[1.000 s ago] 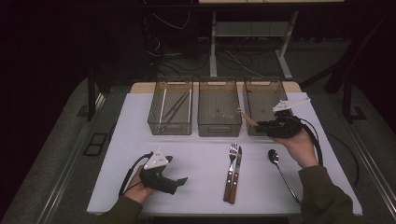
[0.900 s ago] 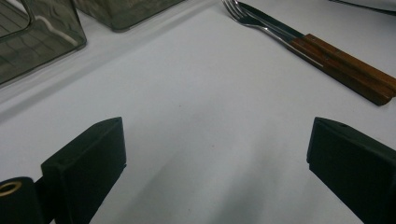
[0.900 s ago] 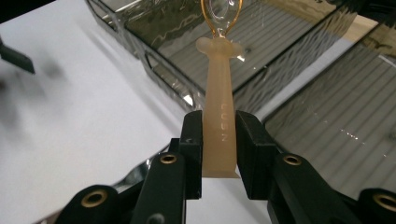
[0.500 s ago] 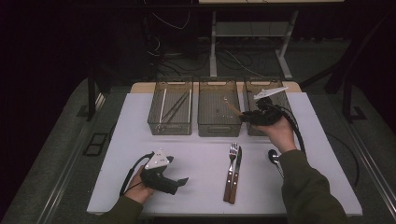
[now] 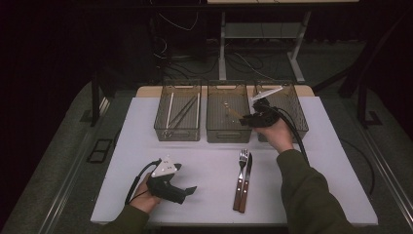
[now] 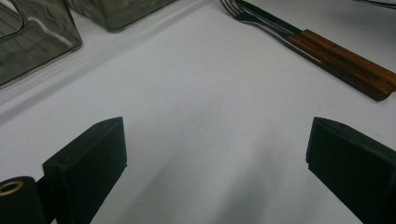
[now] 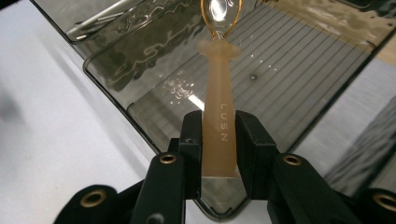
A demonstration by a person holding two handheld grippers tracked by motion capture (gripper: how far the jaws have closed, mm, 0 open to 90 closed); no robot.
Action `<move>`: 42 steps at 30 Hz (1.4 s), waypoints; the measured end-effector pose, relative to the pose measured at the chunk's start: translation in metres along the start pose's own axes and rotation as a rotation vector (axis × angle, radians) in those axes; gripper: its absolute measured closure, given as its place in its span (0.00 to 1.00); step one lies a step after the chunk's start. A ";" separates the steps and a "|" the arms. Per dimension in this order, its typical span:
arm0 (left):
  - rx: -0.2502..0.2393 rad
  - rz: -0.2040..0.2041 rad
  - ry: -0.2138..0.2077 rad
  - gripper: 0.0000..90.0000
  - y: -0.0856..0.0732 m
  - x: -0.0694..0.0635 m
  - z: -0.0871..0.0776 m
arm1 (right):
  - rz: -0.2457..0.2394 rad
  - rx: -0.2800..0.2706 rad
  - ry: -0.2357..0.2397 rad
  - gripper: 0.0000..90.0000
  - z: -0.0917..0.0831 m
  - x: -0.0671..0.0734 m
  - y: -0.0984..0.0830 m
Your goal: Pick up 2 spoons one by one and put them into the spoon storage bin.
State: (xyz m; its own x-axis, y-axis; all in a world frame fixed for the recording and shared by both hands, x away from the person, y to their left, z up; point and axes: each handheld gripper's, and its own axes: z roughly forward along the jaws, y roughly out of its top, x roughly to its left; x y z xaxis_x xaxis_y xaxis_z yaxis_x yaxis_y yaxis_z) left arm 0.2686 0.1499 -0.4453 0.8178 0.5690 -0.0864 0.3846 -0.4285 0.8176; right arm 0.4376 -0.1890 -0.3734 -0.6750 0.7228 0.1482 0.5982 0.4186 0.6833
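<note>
White and evenly lit against a dark room of cables and frame legs, the surface (image 5: pixel 214 161) carries three clear bins in a row along its far edge. I have my right gripper (image 5: pixel 249 118) raised over the middle bin (image 5: pixel 228 131), its jaws clamped on the flat tan handle of a spoon (image 7: pixel 218 116); in the right gripper view the handle stands squeezed between both pads, lettering facing up, and the shiny bowl of the spoon points away over the ribbed floor of that bin. In the high view the spoon pokes out leftward from the gripper, above the bin's interior and not touching its walls as far as I can tell. My left gripper (image 5: pixel 187 191) rests low on the near left part of the surface, jaws spread wide with nothing between them, bare white showing in the gap in the left gripper view. A fork (image 5: pixel 242 168) and a knife (image 5: pixel 246 181), both with brown wooden handles, lie side by side and touching near the front centre, well apart from either gripper. Long thin utensils lie inside the left bin (image 5: pixel 178 130), while the right bin (image 5: pixel 288 109) sits just behind my right hand.
</note>
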 end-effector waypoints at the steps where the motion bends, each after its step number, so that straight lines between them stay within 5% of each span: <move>1: 0.005 0.006 0.000 0.04 0.000 0.000 0.000 | -0.007 0.004 -0.002 0.82 0.002 0.000 0.000; 17: -0.001 0.001 -0.001 0.04 0.000 0.000 0.000 | 0.000 -0.035 -0.013 0.52 -0.002 0.002 0.001; 42: 0.006 0.005 0.001 0.04 0.000 0.000 0.000 | 0.004 -0.096 0.007 0.41 -0.048 0.000 -0.046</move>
State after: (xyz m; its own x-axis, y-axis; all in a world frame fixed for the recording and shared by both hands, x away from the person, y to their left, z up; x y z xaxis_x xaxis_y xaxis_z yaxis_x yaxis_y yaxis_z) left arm 0.2690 0.1499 -0.4457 0.8192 0.5676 -0.0818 0.3830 -0.4354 0.8147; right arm 0.3898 -0.2348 -0.3707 -0.6763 0.7200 0.1556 0.5566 0.3611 0.7482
